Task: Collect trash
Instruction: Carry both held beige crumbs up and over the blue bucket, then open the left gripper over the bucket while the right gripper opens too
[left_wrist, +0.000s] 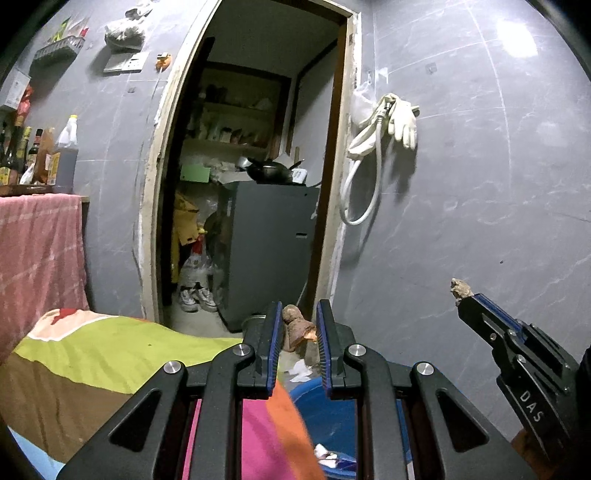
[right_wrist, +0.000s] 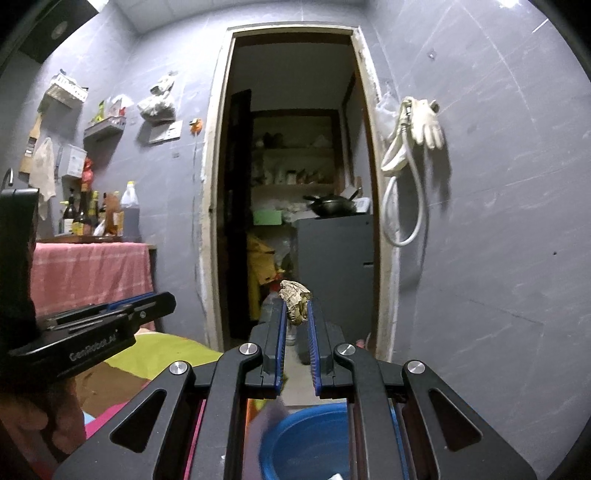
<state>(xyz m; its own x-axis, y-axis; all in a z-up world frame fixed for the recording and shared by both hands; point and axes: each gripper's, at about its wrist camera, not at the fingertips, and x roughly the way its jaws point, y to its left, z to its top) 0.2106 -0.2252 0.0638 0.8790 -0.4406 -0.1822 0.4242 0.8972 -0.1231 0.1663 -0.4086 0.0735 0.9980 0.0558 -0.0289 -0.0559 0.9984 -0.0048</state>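
Note:
My left gripper (left_wrist: 299, 314) is shut on a brown crumpled scrap (left_wrist: 295, 328), held in the air above a blue basin (left_wrist: 325, 413) that holds bits of white and coloured trash (left_wrist: 327, 456). My right gripper (right_wrist: 296, 308) is shut on a pale dried crumpled scrap (right_wrist: 294, 297), also raised above the blue basin (right_wrist: 310, 439). In the left wrist view the right gripper (left_wrist: 463, 295) shows at the right with its scrap (left_wrist: 460, 288) at the tip. In the right wrist view the left gripper (right_wrist: 162, 301) shows at the left.
A colourful cloth (left_wrist: 110, 354) covers the surface at lower left. A pink-draped table (left_wrist: 37, 251) with bottles (left_wrist: 66, 155) stands at left. An open doorway (left_wrist: 251, 184) leads to a cluttered store room with a grey cabinet (left_wrist: 269, 247). Gloves and a hose (left_wrist: 388, 129) hang on the wall.

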